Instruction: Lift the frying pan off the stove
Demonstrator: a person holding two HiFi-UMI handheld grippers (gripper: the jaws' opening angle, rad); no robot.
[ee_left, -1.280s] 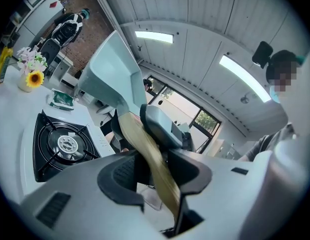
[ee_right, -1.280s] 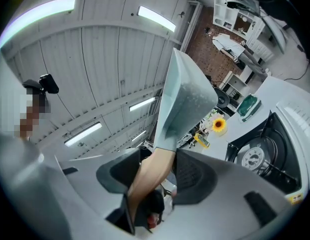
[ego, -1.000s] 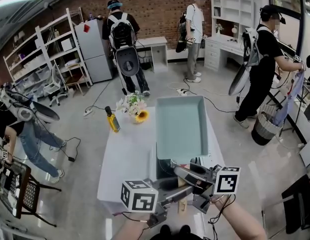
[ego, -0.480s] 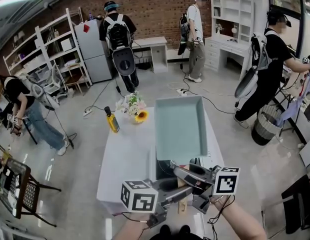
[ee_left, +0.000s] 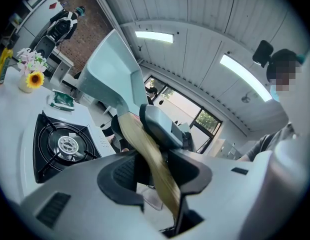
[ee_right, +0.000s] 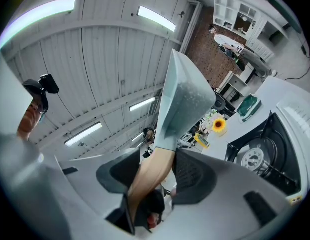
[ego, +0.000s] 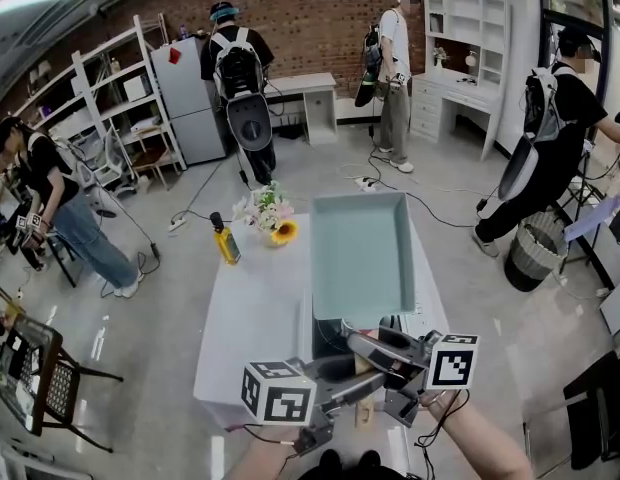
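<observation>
A square pale-teal frying pan (ego: 359,254) with a wooden handle (ee_left: 150,160) hangs in the air above the black gas stove (ego: 328,340), its base tilted up toward the camera. Both grippers hold that handle. My left gripper (ego: 358,382) is shut on it from the near left, and the pads press its sides in the left gripper view (ee_left: 156,170). My right gripper (ego: 370,351) is shut on the same handle a little closer to the pan (ee_right: 185,97), as the right gripper view (ee_right: 154,178) shows. The burner (ee_left: 67,144) below is bare.
The stove sits at the near end of a white table (ego: 248,320). A yellow oil bottle (ego: 225,240) and a vase of flowers (ego: 271,217) stand at its far left, and a green cloth (ee_left: 60,99) lies beyond the stove. Several people stand around the room. A bin (ego: 536,255) is at right.
The pan and both grippers have stayed where they were. Only the people in the background have shifted, the one at left walking further into view.
</observation>
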